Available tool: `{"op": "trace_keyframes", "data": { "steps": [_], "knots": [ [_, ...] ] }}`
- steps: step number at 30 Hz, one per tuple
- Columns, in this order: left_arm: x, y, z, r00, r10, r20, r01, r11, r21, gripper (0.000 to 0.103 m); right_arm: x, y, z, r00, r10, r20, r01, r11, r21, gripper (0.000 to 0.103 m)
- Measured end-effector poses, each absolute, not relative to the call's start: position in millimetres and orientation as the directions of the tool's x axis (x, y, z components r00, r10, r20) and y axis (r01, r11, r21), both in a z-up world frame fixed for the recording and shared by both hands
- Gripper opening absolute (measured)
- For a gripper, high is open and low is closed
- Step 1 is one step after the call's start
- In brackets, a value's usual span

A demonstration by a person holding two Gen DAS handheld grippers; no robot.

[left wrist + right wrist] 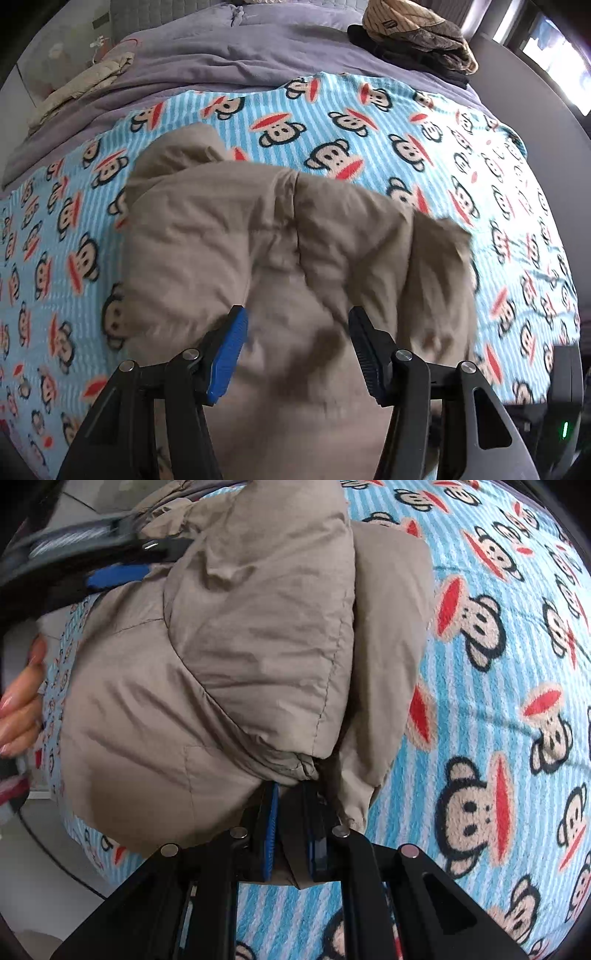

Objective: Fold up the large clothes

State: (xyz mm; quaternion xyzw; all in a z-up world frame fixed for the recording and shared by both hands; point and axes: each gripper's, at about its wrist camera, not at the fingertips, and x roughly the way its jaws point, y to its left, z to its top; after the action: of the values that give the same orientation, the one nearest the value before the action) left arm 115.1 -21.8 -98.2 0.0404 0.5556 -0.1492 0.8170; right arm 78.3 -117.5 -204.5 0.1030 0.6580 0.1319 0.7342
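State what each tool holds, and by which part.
Right tool pinches the tan jacket by a bunched edge. Left tool stands open over it, holding nothing.

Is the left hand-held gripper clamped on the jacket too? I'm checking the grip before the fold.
No: in the left wrist view the left hand-held gripper stands open over the tan jacket, pads apart.

No readable text, label, brand or number shows in either view.
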Motion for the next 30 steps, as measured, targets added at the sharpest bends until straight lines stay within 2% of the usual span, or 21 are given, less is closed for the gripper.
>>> {"op": "trace_keyframes", "data": {
  "steps": [1,4,11,13,15,16,17,18,23,25,26,30],
  "knots": [
    [107,-18,-94,0.337,-0.202,-0.919,0.291,0.951,-0.102,0.059,75,-120,-204,0.096,0.339,-0.936,-0.055,0.941,0.335,0.016],
    [80,-1,-85,0.324,-0.208,-0.923,0.27,0.955,-0.121,0.095,73,-124,-200,0.082,0.358,-0.93,-0.045,0.934,0.355,0.016],
    [34,31,-83,0.282,-0.198,-0.939,0.192,0.97,-0.147,0.096,58,-136,-179,0.086,0.373,-0.924,-0.035,0.928,0.372,0.017],
    [25,38,-83,0.279,-0.193,-0.941,0.172,0.974,-0.149,0.096,56,-136,-172,0.084,0.375,-0.923,-0.036,0.927,0.373,0.02],
    [18,44,-83,0.264,-0.178,-0.948,0.149,0.979,-0.142,0.103,53,-135,-161,0.089,0.377,-0.922,-0.038,0.926,0.375,0.033],
    [15,46,-83,0.262,-0.173,-0.949,0.141,0.98,-0.14,0.103,50,-139,-156,0.092,0.379,-0.921,-0.038,0.926,0.377,0.039],
    [13,47,-82,0.262,-0.169,-0.95,0.138,0.981,-0.137,0.103,50,-138,-152,0.093,0.377,-0.922,-0.039,0.926,0.375,0.051],
    [11,48,-81,0.264,-0.162,-0.951,0.134,0.982,-0.13,0.103,48,-138,-148,0.095,0.371,-0.924,-0.042,0.929,0.369,0.056],
    [7,52,-66,0.323,-0.126,-0.938,0.12,0.988,-0.092,0.103,51,-143,-126,0.114,0.358,-0.927,-0.038,0.934,0.356,0.059],
    [5,54,-56,0.38,-0.075,-0.922,0.098,0.994,-0.041,0.103,53,-143,-114,0.141,0.347,-0.927,-0.045,0.938,0.344,0.071],
    [4,55,-51,0.404,-0.051,-0.913,0.085,0.996,-0.018,0.103,54,-144,-109,0.155,0.34,-0.928,-0.052,0.94,0.336,0.082],
    [4,61,-41,0.423,-0.064,-0.904,0.077,0.996,-0.035,0.103,53,-135,-83,0.253,0.265,-0.93,-0.084,0.964,0.252,0.086]
  ]
}}
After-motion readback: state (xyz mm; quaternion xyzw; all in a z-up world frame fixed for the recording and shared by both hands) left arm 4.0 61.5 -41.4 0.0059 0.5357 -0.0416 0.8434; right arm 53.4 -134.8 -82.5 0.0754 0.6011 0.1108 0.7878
